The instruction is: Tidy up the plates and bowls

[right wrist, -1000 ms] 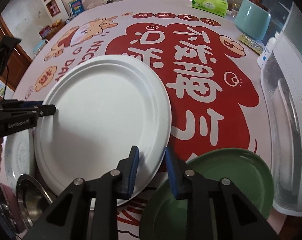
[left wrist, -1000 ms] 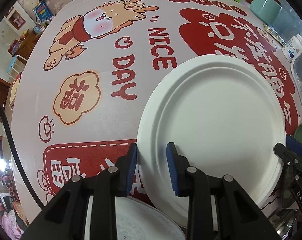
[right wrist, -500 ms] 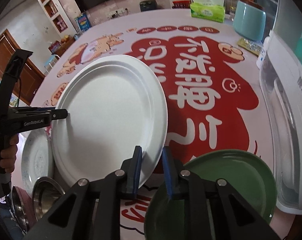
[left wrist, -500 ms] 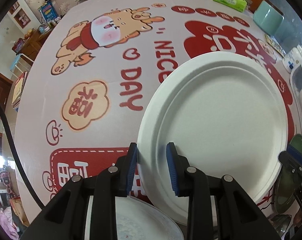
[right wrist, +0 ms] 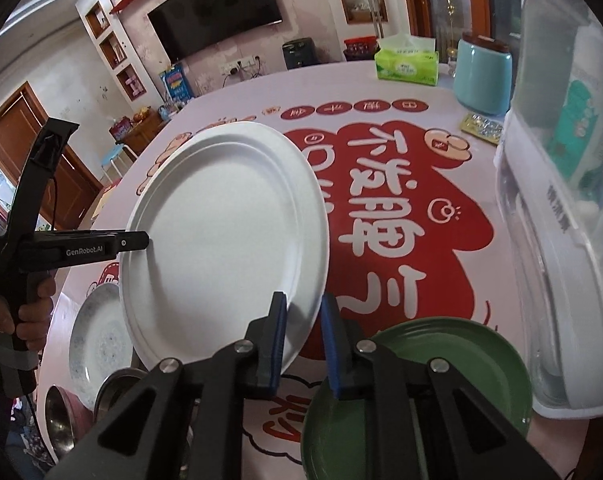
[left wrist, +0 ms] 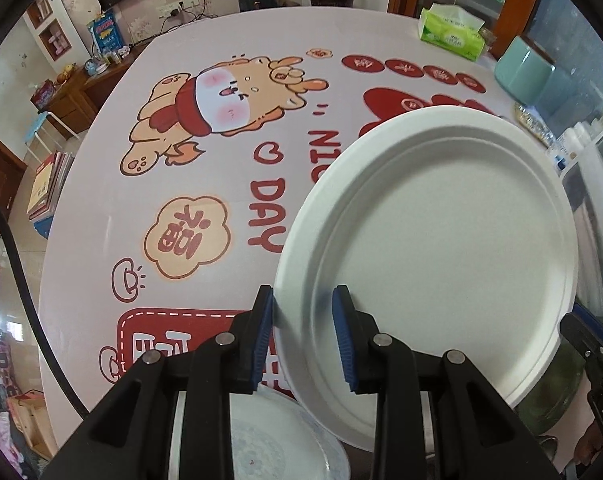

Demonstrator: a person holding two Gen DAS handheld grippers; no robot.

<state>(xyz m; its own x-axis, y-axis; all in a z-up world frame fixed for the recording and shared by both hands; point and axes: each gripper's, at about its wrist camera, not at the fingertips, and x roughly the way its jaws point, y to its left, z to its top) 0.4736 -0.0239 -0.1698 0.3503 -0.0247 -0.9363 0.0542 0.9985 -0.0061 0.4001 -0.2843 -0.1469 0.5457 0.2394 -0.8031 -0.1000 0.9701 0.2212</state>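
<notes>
White plate (left wrist: 433,248) now clear of the tablecloth (left wrist: 205,128), held up between both tools; a second ago it sat lower, near the cloth. Left gripper (left wrist: 303,306) is clamped on its near rim, unchanged. Right gripper (right wrist: 303,312) has just been closing, rim between its pads, and now pinches the opposite edge. Below and right of the right gripper lies the green plate (right wrist: 453,364); below the left, a patterned plate (left wrist: 277,440). Judgement: lift secured, so transfer to a stack comes next.
</notes>
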